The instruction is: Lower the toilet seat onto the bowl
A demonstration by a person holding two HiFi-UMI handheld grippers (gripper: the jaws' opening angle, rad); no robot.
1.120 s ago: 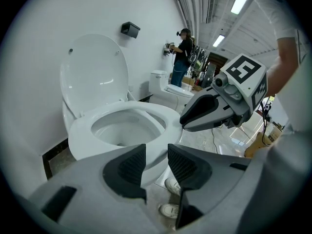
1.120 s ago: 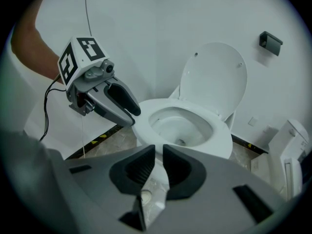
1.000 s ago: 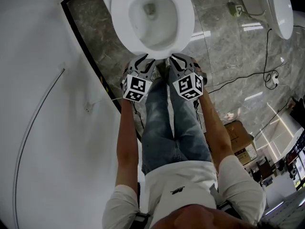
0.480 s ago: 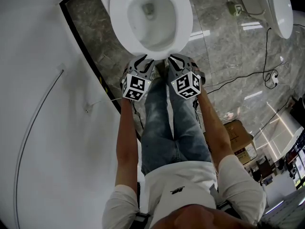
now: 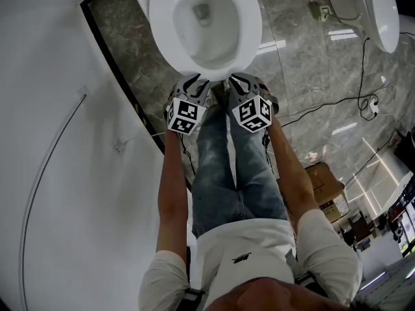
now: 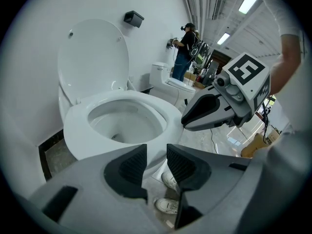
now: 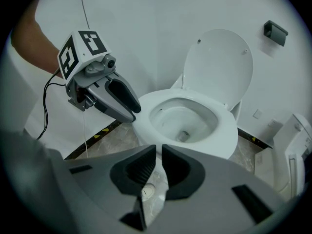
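the toilet seat [image 6: 78,126] is seen already lying flat on the bowl [image 6: 122,126], just ahead of both sets of fingertips, while the lid [image 6: 92,57] stands upright beyond it. the task is judged all but finished, and the step in hand is taken to be a clean withdrawal.

on the left, the left gripper [image 6: 156,150] is held short of the front rim with its fingers spread. its jaws have just been closing a little, and nothing is caught between them. to its right, the right gripper [image 7: 159,150] is held alongside, its fingers drawn nearly together with only a slim gap left. these jaws too have just been closing, and only floor is seen through the gap. the seat is touched by neither pair of fingers.

to do this well, both grippers should be drawn back and up together, so that the front rim is not knocked and the seat is not tipped up. a check that the ring sits level all round would be worthwhile.

left of the fingers, a white wall [image 5: 65,109] and a dark floor edging [image 5: 122,76] are found. directly below the fingers the person's shoes [image 6: 168,206] are planted, so little room is left for a low retreat. far right of the fingers, a second toilet [image 5: 382,11], a black cable [image 5: 362,70] trailed over the tiles and a cardboard box [image 5: 324,186] are seen, all well apart. nothing is placed between the fingers and the seat.
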